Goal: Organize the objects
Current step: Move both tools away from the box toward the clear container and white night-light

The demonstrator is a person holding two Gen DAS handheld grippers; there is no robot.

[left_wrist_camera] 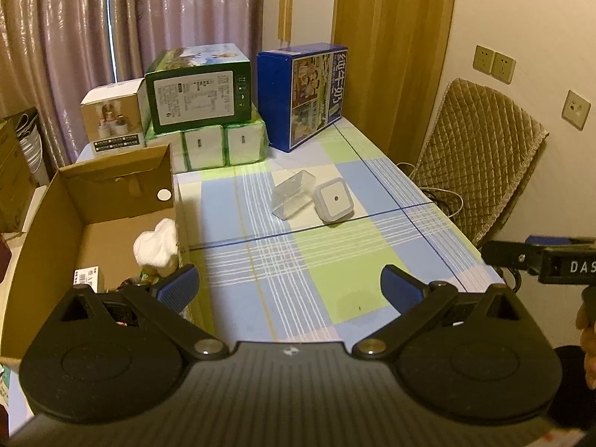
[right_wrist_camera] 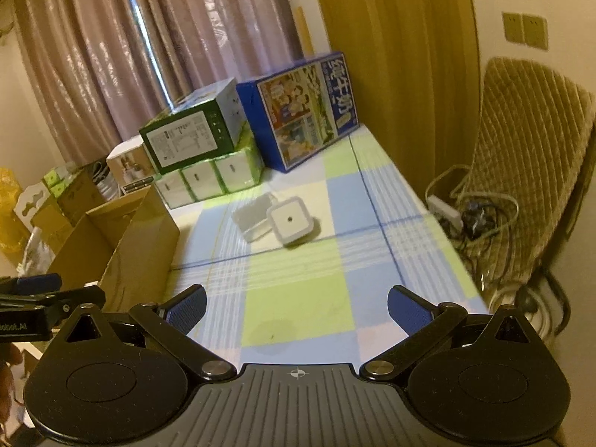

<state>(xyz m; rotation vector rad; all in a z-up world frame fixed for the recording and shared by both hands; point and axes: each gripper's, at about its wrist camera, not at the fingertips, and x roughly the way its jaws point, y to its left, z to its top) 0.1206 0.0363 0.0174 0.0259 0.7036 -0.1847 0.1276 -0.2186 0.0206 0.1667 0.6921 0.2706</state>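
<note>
While you held both grippers (left_wrist_camera: 288, 290) (right_wrist_camera: 296, 307) spread, empty, night light (left_wrist_camera: 333, 201) and case (left_wrist_camera: 292, 194) waited mid-counter (left_wrist_camera: 316, 260), reachable for box (left_wrist_camera: 44, 231).

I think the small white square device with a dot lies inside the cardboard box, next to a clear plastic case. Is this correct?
Not quite. The white square device lies on the checked tablecloth, not inside the cardboard box. It is next to the clear plastic case, as the left wrist view shows.

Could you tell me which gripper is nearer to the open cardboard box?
Left. The left gripper hangs open beside the cardboard box, one finger at its near corner. The right gripper, also open, sits farther right over the checked tablecloth.
</note>
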